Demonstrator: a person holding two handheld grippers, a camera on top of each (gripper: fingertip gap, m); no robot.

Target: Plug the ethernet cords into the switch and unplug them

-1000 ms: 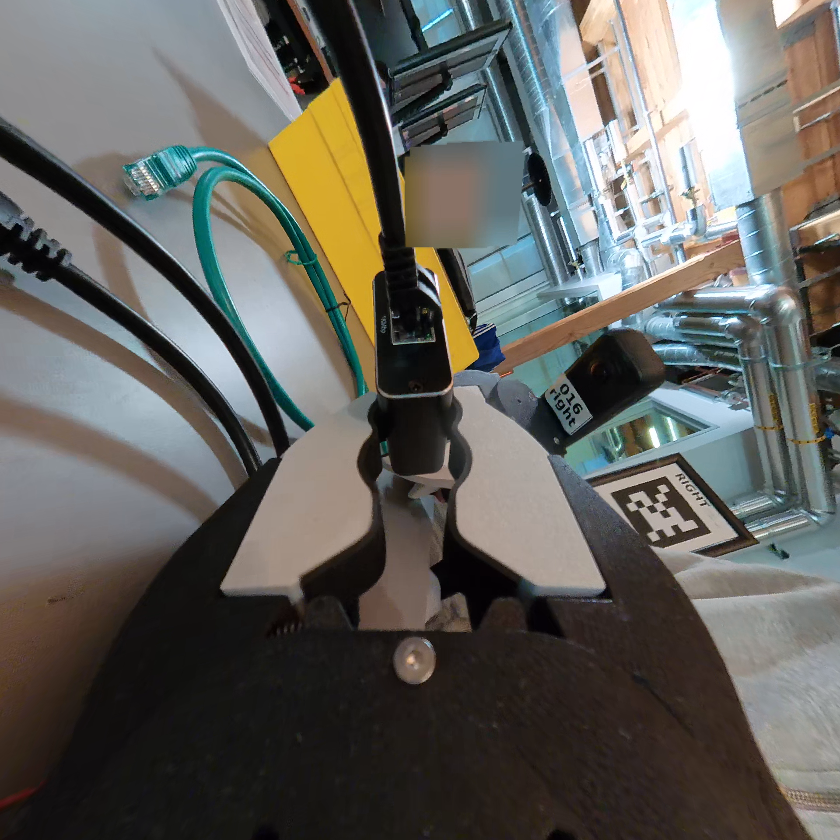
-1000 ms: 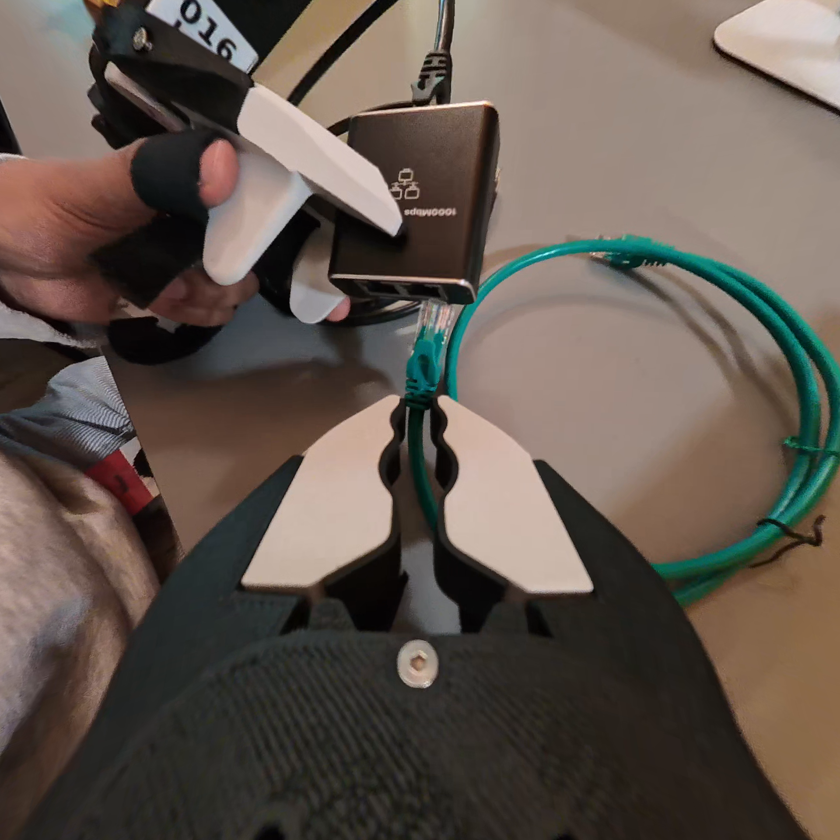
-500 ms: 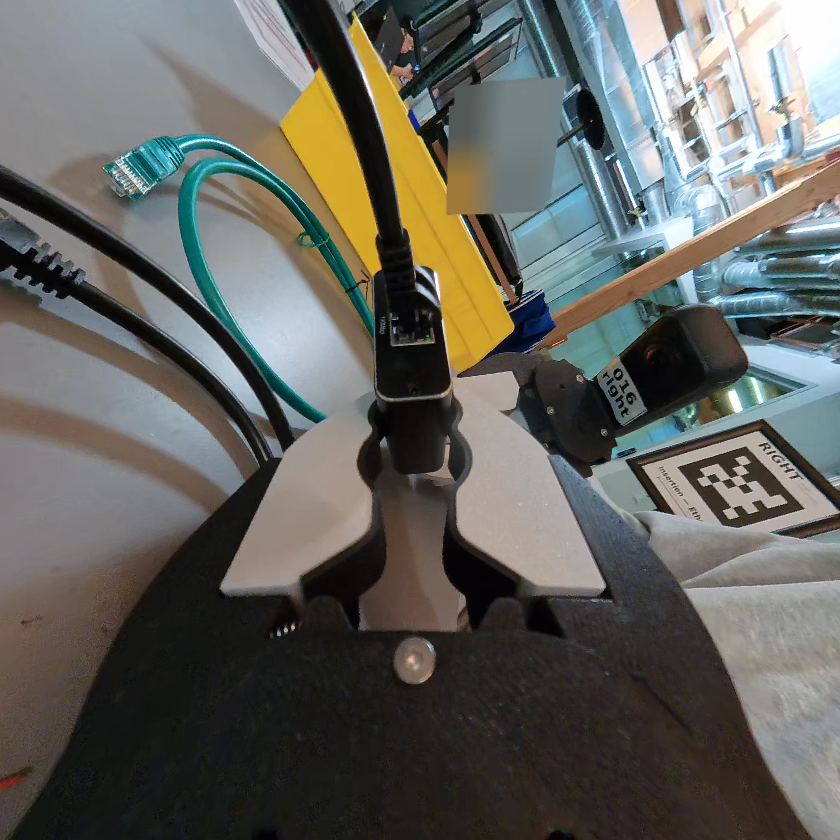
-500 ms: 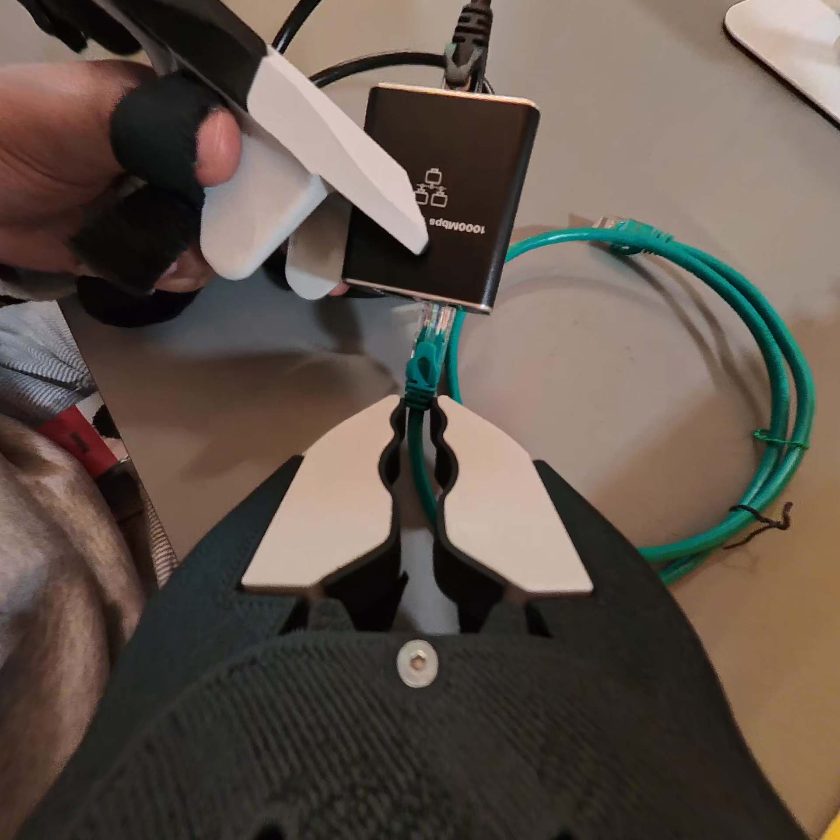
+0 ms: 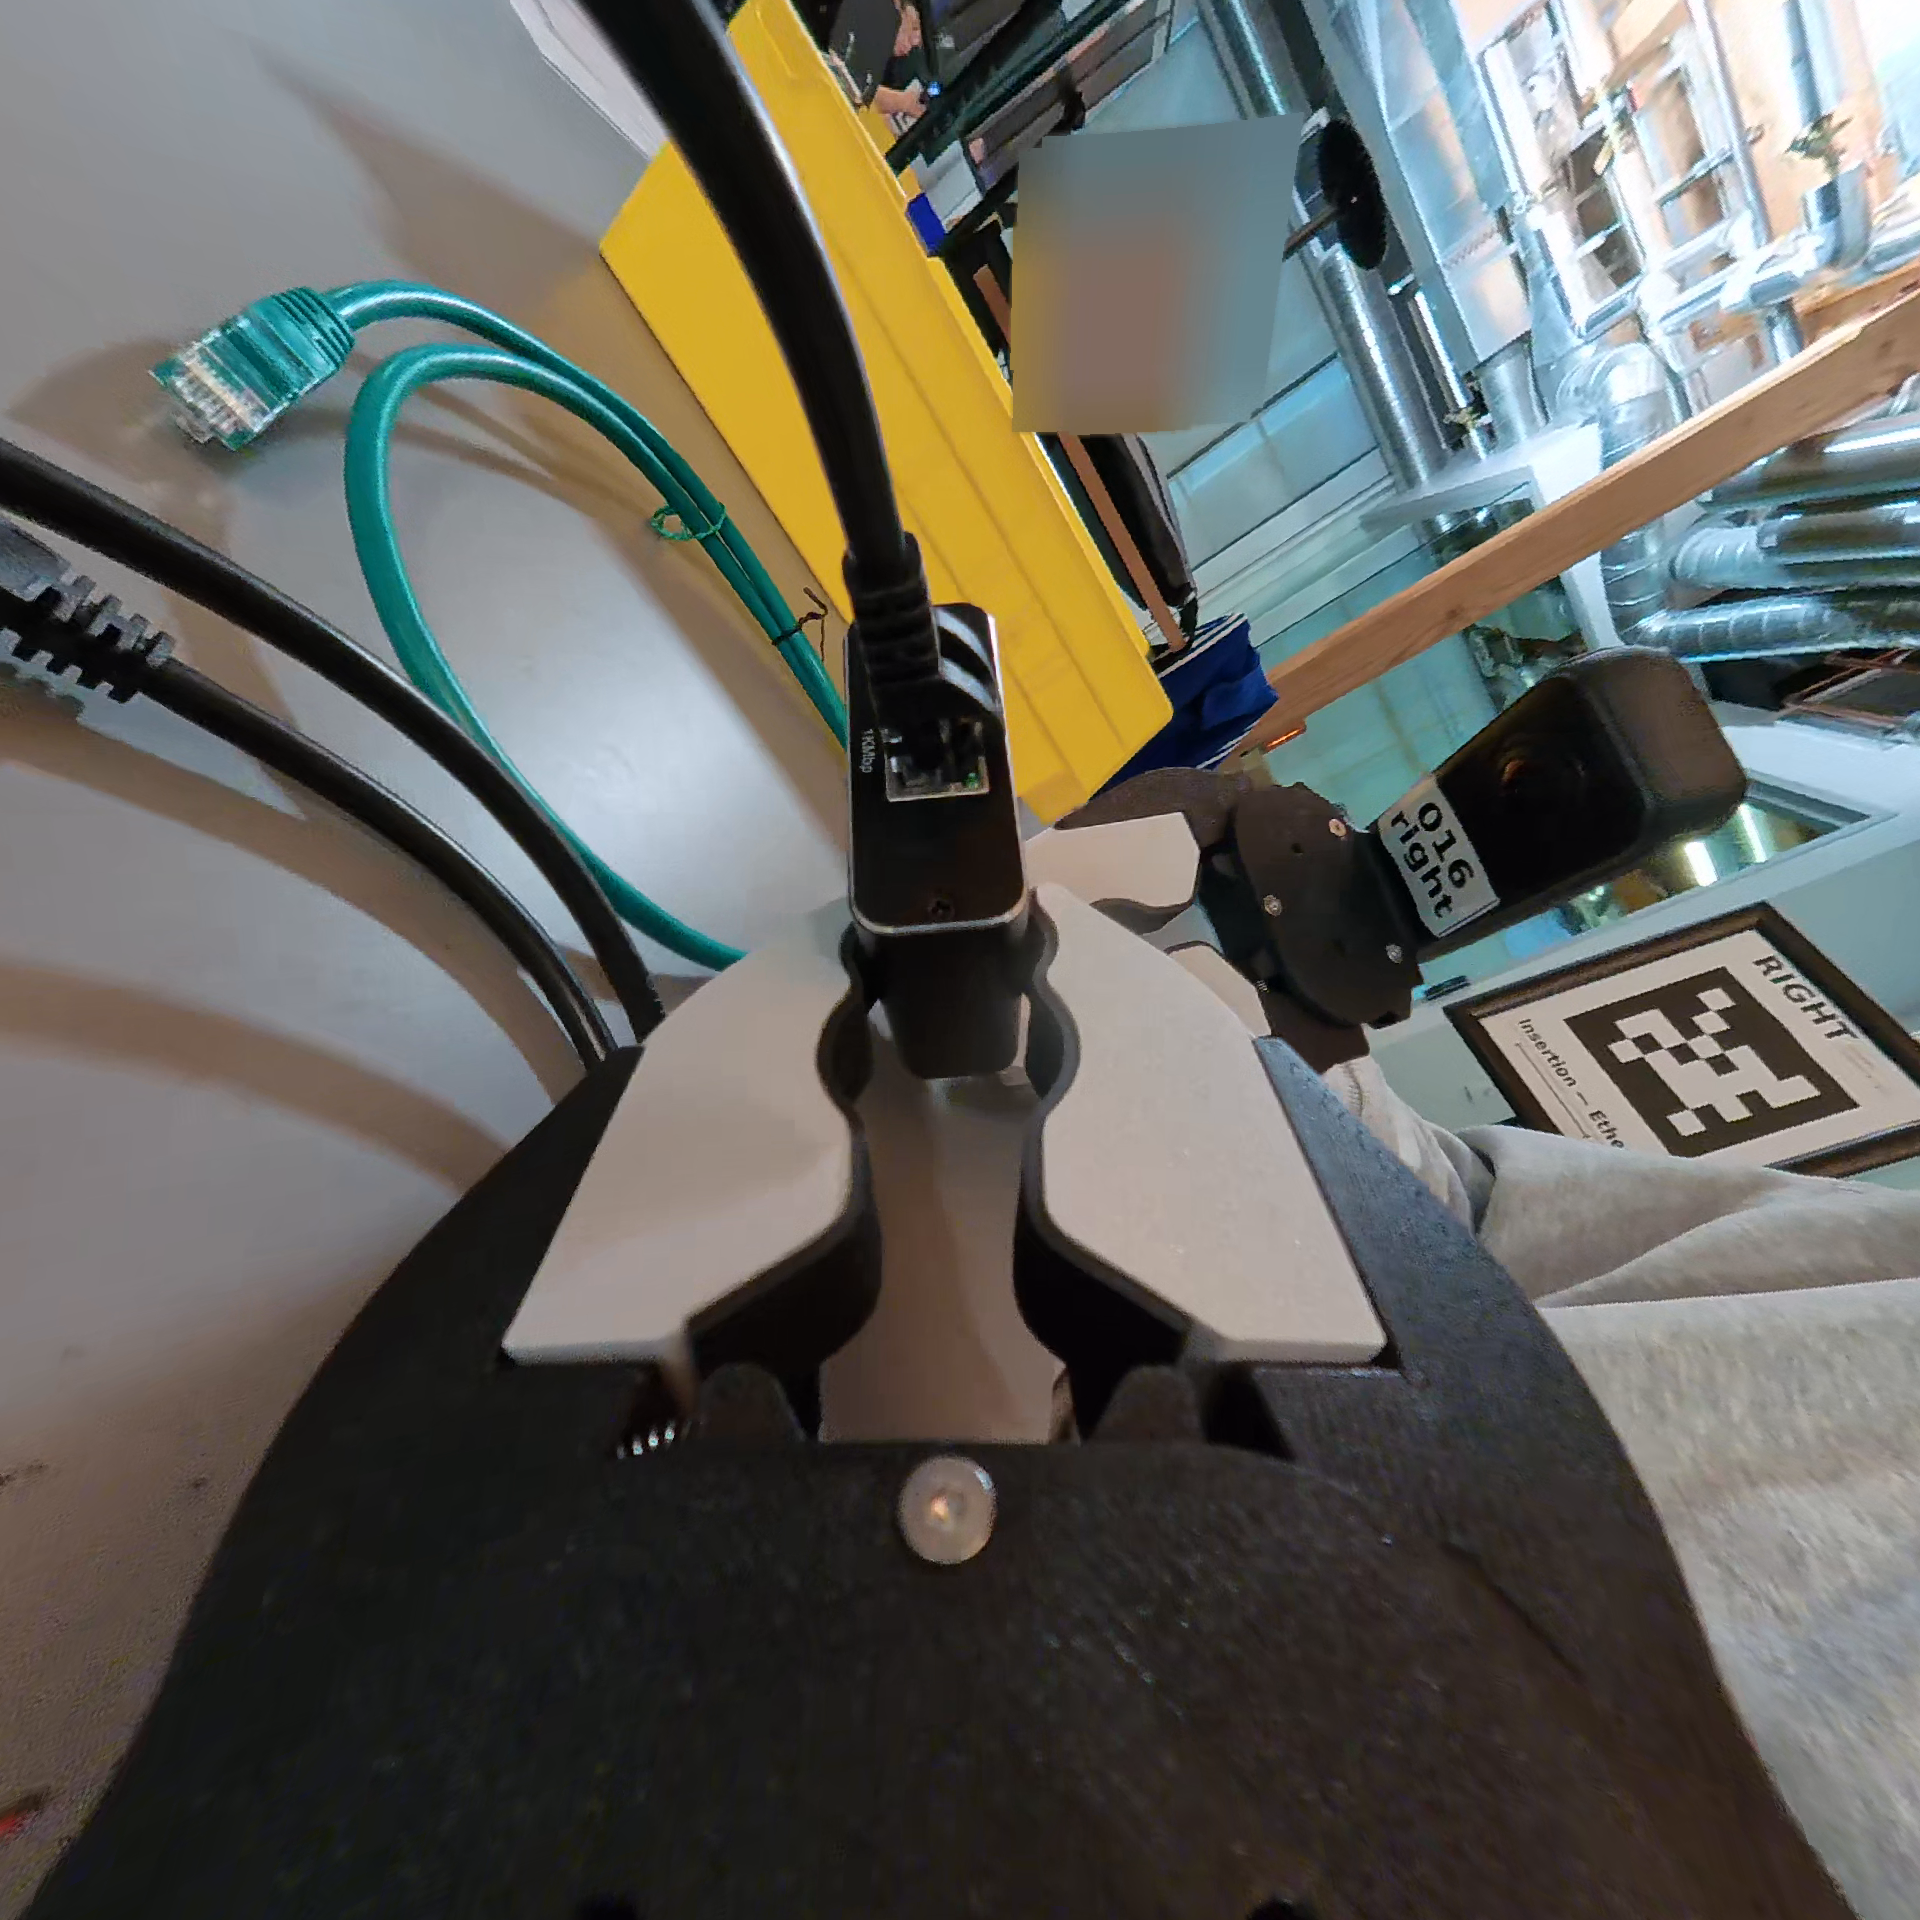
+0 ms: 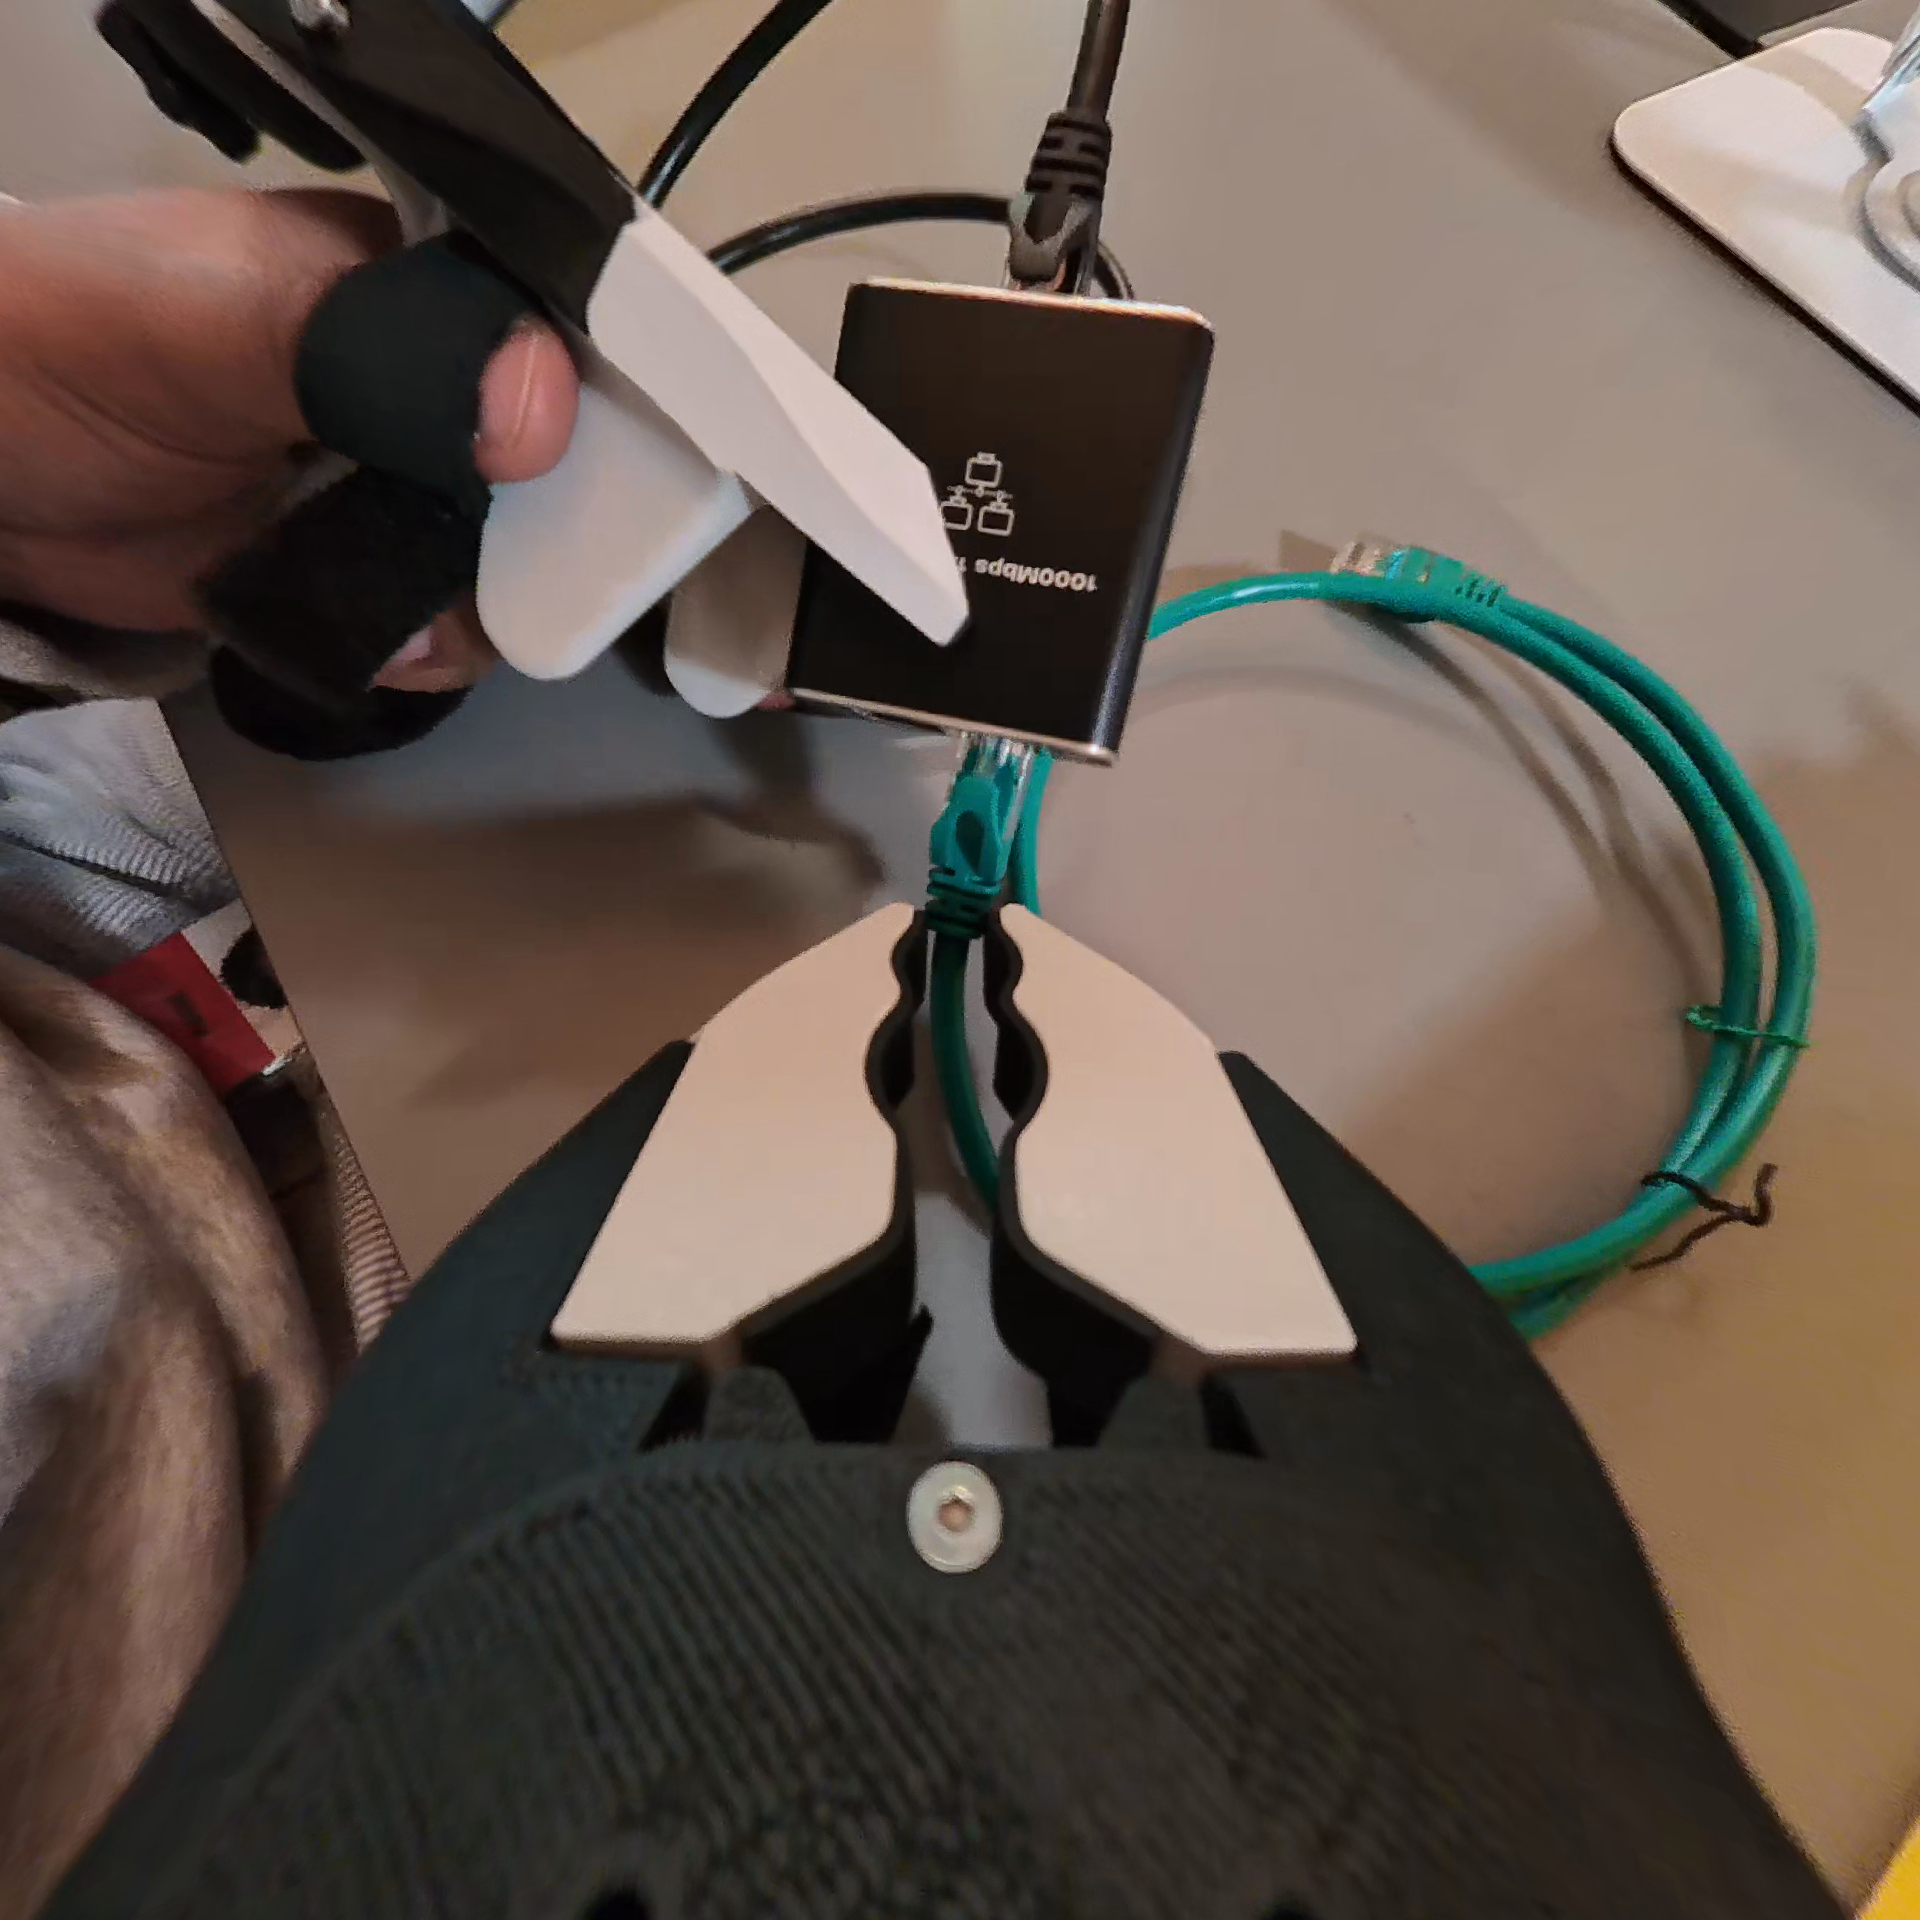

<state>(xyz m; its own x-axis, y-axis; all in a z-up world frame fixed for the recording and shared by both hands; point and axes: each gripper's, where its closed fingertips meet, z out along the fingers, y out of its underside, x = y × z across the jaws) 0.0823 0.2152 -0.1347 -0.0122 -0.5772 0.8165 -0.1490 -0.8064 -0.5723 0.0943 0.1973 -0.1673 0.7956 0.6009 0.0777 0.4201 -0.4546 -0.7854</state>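
Note:
My left gripper [image 5: 940, 935] is shut on a black switch [image 5: 930, 862] and holds it above the grey table. A black cord [image 5: 790, 260] is plugged into its far end, and one port [image 5: 935, 774] beside it is empty. In the right wrist view the switch [image 6: 1039, 436] is clamped from the left by the left gripper's white fingers [image 6: 769, 468]. My right gripper [image 6: 958, 920] is shut on a green ethernet cord [image 6: 961, 1070] just behind its plug [image 6: 977, 821]. The plug's clear tip sits in the switch's near port. The cord's other plug [image 6: 1392, 566] lies loose on the table.
The green cord's coil [image 6: 1756, 987] lies on the table at right. Two more black cables [image 5: 364, 717] run along the table at left. A yellow bin [image 5: 914, 416], a framed marker card [image 5: 1714, 1060] and a white stand base [image 6: 1766, 187] are nearby. A person's hand [image 6: 156, 416] holds the left gripper.
The switch has turned square to the green plug and come closer. Less of the plug's clear tip shows outside the port. Both grippers stayed shut.

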